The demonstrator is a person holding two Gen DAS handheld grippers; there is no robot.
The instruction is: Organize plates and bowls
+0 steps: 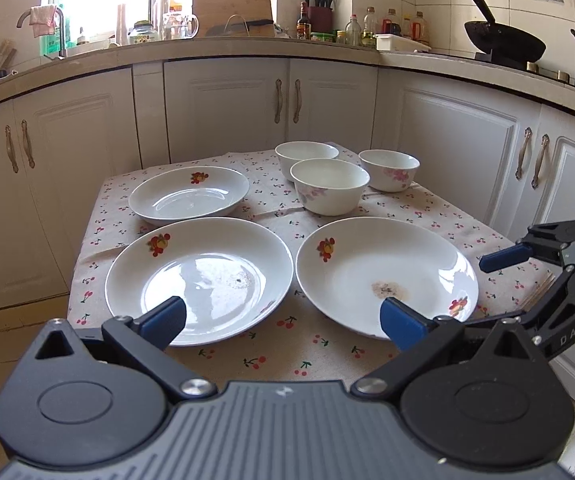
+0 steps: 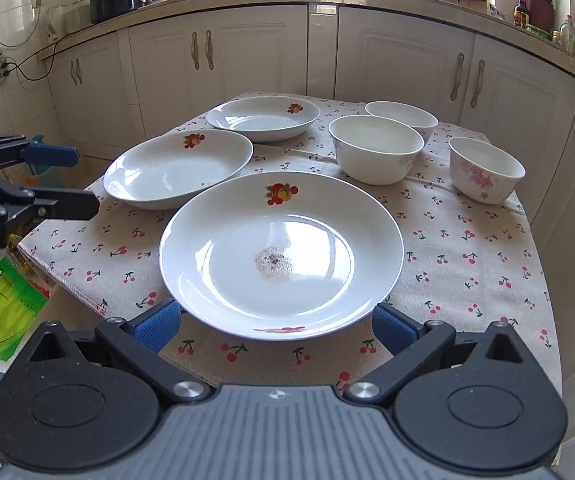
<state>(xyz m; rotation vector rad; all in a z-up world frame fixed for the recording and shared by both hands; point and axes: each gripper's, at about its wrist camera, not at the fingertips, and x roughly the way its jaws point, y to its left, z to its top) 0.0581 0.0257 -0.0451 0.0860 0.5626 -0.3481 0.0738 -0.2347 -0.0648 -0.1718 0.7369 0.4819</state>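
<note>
Three white plates with fruit prints lie on the cloth: a stained plate, a second plate to its left, and a third plate behind that. Three white floral bowls stand upright at the back right, also seen as bowls. My left gripper is open over the near edges of the two front plates. My right gripper is open at the stained plate's near rim. Neither holds anything.
The small table carries a cherry-print cloth and stands against white cabinets under a cluttered counter. A wok sits on the stove at the right. Bags lie on the floor to the table's left.
</note>
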